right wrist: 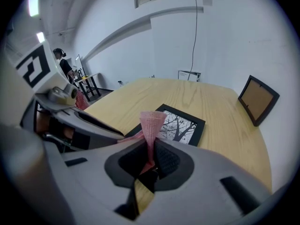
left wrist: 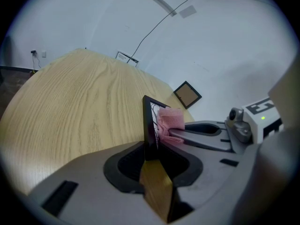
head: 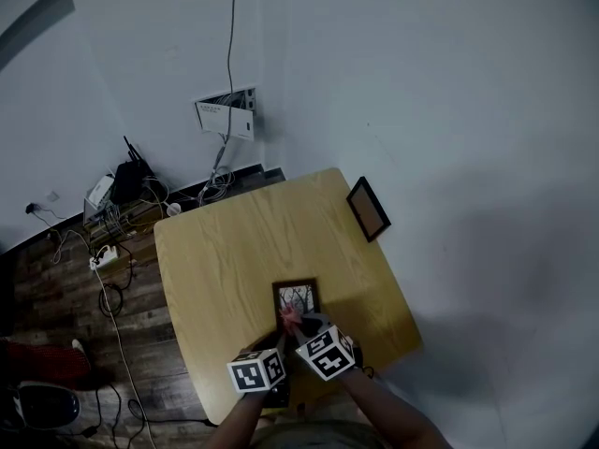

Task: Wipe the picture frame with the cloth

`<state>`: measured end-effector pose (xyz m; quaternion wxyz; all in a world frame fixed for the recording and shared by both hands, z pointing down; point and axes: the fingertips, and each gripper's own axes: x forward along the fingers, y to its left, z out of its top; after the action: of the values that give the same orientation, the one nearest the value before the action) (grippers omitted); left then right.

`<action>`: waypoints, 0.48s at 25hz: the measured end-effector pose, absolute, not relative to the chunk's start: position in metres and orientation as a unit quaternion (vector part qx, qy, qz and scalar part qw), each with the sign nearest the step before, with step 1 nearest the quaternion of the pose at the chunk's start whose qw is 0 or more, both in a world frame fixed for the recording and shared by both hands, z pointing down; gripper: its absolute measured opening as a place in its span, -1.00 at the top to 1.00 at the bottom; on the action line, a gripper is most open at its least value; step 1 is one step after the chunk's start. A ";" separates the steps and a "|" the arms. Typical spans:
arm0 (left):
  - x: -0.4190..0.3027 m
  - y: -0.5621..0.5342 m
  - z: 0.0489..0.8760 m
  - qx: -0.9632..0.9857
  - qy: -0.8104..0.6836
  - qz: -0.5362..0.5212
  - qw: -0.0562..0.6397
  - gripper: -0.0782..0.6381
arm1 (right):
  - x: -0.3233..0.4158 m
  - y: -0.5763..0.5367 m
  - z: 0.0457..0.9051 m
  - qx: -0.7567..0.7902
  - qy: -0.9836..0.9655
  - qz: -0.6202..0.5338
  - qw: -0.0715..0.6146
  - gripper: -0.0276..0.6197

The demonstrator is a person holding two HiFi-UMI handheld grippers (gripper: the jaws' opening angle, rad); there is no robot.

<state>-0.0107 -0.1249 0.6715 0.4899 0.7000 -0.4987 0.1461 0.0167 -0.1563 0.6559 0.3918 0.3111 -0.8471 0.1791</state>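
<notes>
A black picture frame (head: 297, 298) with a bare-tree print lies on the wooden table (head: 225, 251) near its front edge. My left gripper (left wrist: 151, 150) is shut on the near edge of the picture frame (left wrist: 151, 121), seen edge-on between its jaws. A pink cloth (right wrist: 151, 123) is pinched in my right gripper (right wrist: 149, 154), which is shut on it, just above the picture frame (right wrist: 180, 124). In the left gripper view the cloth (left wrist: 170, 121) rests against the frame's glass. From the head view both grippers (head: 290, 342) crowd together over the frame's near end.
A second, brown-backed frame (head: 369, 209) leans against the wall at the table's right edge. Left of the table, cables, a power strip (head: 105, 255) and a router lie on the dark floor. A white wall box (head: 226, 113) hangs behind the table.
</notes>
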 end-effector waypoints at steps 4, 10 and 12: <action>-0.011 -0.125 0.671 0.701 -0.500 0.148 0.487 0.53 | 0.031 -0.159 0.656 0.322 -0.841 0.184 0.394 0.86; -0.013 -0.127 0.671 0.700 -0.505 0.151 0.481 0.53 | 0.051 -0.162 0.657 0.340 -0.831 0.185 0.399 0.86; -0.011 -0.126 0.672 0.702 -0.503 0.150 0.482 0.52 | 0.056 -0.162 0.657 0.345 -0.829 0.187 0.399 0.86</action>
<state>-0.0114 -0.1258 0.6721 0.4821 0.7015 -0.5031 0.1497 0.0557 -0.1621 0.6566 0.3987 0.3449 -0.8289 0.1871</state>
